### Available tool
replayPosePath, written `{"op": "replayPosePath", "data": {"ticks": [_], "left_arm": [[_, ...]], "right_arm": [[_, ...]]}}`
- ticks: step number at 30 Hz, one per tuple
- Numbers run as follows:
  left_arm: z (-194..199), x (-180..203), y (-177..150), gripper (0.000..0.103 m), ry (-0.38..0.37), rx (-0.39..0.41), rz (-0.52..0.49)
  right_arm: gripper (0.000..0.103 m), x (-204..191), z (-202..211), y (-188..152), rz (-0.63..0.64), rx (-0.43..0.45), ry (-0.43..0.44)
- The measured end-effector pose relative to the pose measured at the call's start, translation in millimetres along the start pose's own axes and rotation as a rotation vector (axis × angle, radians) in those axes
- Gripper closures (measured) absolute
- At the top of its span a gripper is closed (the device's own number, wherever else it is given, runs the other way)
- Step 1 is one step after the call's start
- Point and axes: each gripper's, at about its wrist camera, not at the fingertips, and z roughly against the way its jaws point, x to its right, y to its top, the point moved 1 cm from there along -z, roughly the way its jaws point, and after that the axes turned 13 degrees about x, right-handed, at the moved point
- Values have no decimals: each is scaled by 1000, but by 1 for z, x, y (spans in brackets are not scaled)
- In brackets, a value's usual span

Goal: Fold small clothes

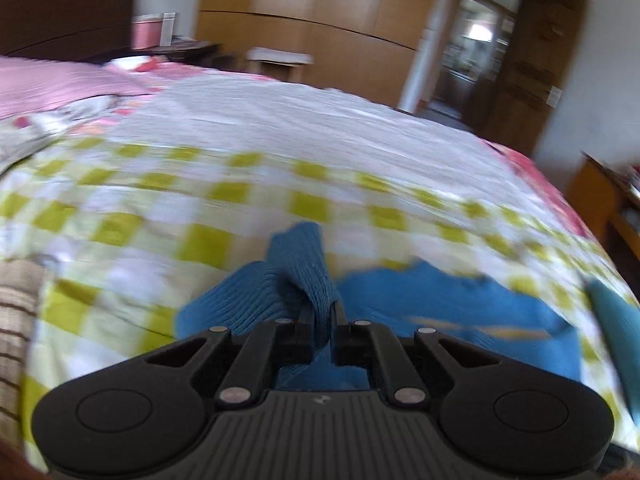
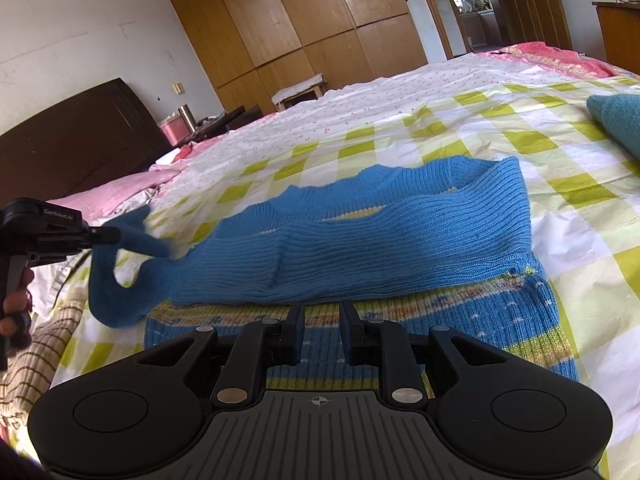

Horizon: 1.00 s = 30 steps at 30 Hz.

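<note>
A small blue knitted sweater [image 2: 380,248] lies on the green-and-white checked bedsheet [image 2: 520,140], its body folded over a striped hem [image 2: 500,320]. In the left wrist view my left gripper [image 1: 322,308] is shut on the sweater's blue sleeve [image 1: 300,256], which bunches up between the fingers. The right wrist view shows that left gripper [image 2: 108,236] at the left edge, holding the sleeve end lifted off the bed. My right gripper [image 2: 322,312] hovers low over the striped hem, its jaws apart with nothing between them.
A teal garment [image 2: 620,120] lies at the right of the bed. A beige striped garment [image 2: 32,356] sits at the left edge. A dark headboard [image 2: 80,140] and pink bedding [image 2: 120,192] are at the far left. Wooden wardrobes [image 2: 300,20] stand behind.
</note>
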Motion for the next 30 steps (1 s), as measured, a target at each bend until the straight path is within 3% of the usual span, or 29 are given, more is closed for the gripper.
{"op": "replayPosePath", "data": {"ticks": [3,8,14,25,29,30], "left_arm": [[3,35,-26,89,-79,-38,-99],[5,55,-59,88,-96,-107,-198],[16,43,-65,88,-86,-106,-195],[27,25,-73,88,-130,-99,-136],[30,21,-74,88,-143,-97,-124],[31,20,-74,88,-143,-99,-123]], "right_arm": [[82,6,-1,1,-23,-9,7],[79,17,-5,1,-79,-53,27],[69,3,-18,6,-137,-93,123],[54,-29,-94,2,-465,-237,286],[54,-40,-110,0,-498,-263,288],[60,-44,-113,-1,-496,-269,287]]}}
